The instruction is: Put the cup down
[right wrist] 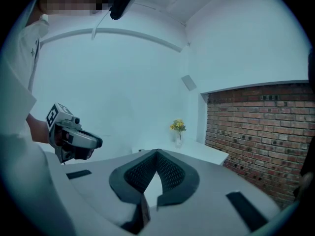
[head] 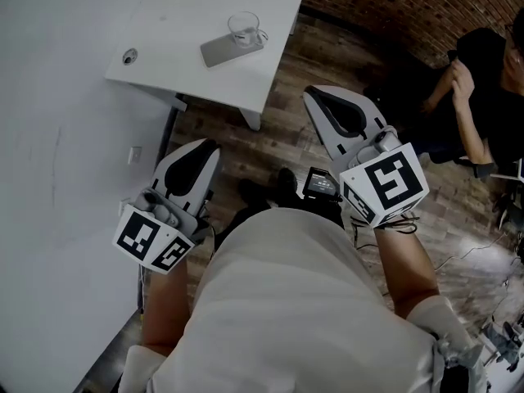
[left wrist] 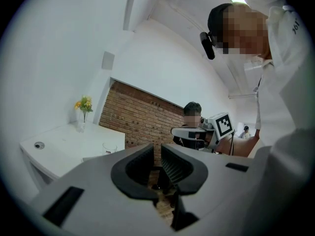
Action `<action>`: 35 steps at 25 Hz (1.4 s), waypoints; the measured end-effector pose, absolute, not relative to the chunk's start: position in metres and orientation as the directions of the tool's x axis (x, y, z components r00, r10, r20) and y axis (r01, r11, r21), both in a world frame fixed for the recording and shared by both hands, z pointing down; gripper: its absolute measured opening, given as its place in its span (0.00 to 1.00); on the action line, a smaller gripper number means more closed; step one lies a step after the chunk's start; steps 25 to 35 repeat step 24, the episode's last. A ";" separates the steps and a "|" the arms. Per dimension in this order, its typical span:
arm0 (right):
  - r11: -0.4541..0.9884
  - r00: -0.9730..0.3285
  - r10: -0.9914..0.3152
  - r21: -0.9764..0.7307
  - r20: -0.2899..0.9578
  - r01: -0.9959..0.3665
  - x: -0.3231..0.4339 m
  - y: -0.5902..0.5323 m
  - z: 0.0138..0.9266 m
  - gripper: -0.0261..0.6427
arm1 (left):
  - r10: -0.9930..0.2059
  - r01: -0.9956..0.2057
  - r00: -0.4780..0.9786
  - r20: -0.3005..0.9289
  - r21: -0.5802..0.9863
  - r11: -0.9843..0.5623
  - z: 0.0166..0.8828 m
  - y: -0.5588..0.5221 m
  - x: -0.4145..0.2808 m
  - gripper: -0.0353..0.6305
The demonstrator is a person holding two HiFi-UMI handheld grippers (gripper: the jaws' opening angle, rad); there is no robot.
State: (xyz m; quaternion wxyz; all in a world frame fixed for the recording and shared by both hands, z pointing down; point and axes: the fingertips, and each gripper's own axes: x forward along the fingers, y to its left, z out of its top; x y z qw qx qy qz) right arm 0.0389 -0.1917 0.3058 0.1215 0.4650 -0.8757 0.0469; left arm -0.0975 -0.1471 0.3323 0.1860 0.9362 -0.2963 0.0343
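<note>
A clear glass cup (head: 244, 28) stands upright on a grey flat slab (head: 221, 53) on the white table (head: 164, 23), with neither gripper touching it. My left gripper (head: 210, 146) hangs over the wooden floor, short of the table's near edge, shut and empty. To its right, my right gripper (head: 313, 97) is held at a similar distance, also shut with nothing in it. In the left gripper view the cup (left wrist: 109, 147) shows small, far beyond the closed left gripper (left wrist: 157, 150). In the right gripper view the right gripper (right wrist: 156, 153) has its tips meeting.
A seated person (head: 483, 80) is at the right beside a brick wall (head: 409, 6). A small vase of yellow flowers (left wrist: 84, 108) stands at the table's far end. The table has a round grommet hole (head: 129, 56). A white wall (head: 49, 178) runs along the left.
</note>
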 end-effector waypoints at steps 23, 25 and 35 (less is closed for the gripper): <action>0.536 -0.503 -0.817 0.052 0.282 -0.843 0.042 -0.193 0.308 0.05 | -0.491 -0.524 0.851 0.186 0.345 -0.778 0.337 -0.154 -0.096 0.13; 0.534 -0.500 -0.819 0.053 0.282 -0.844 0.043 -0.192 0.308 0.05 | -0.488 -0.522 0.853 0.187 0.346 -0.780 0.337 -0.154 -0.096 0.13; 0.534 -0.500 -0.819 0.053 0.282 -0.844 0.043 -0.192 0.308 0.05 | -0.488 -0.522 0.853 0.187 0.346 -0.780 0.337 -0.154 -0.096 0.13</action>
